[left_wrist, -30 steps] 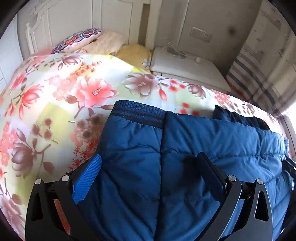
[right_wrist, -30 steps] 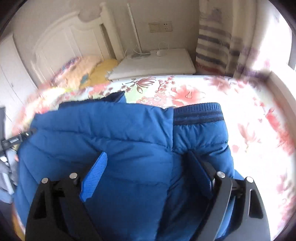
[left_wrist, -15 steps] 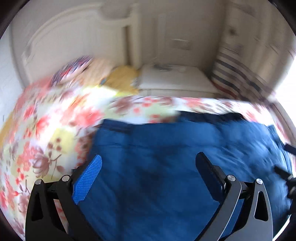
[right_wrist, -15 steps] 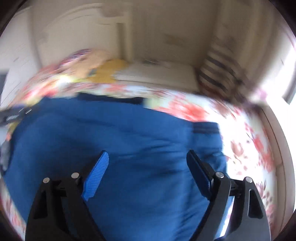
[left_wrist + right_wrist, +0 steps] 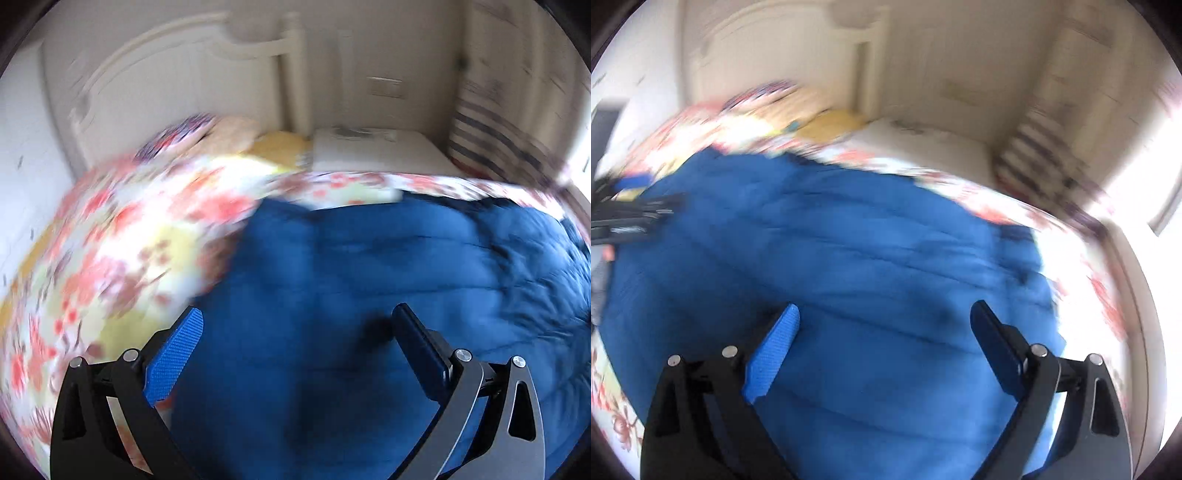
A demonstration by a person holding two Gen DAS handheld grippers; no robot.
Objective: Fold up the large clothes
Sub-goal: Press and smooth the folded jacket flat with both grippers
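Puffy quilted blue down jacket (image 5: 369, 258) lies spread on floral bedspread (image 5: 110, 258). Left hand-held gripper (image 5: 297, 321) spread wide, nothing pinched; right hand-held gripper (image 5: 884, 317) jaws opening above the fabric, ribbed blue pads (image 5: 774, 354) clear.

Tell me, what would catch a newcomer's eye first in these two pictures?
First, the big blue quilted jacket spread across the floral bedspread, filling the lower middle of both views. Next, the two grippers in the foreground: the left gripper stands wide open over the jacket, and the right gripper has its jaws opening, with nothing pinched. Behind, a white headboard and a striped curtain at the right, all blurred.
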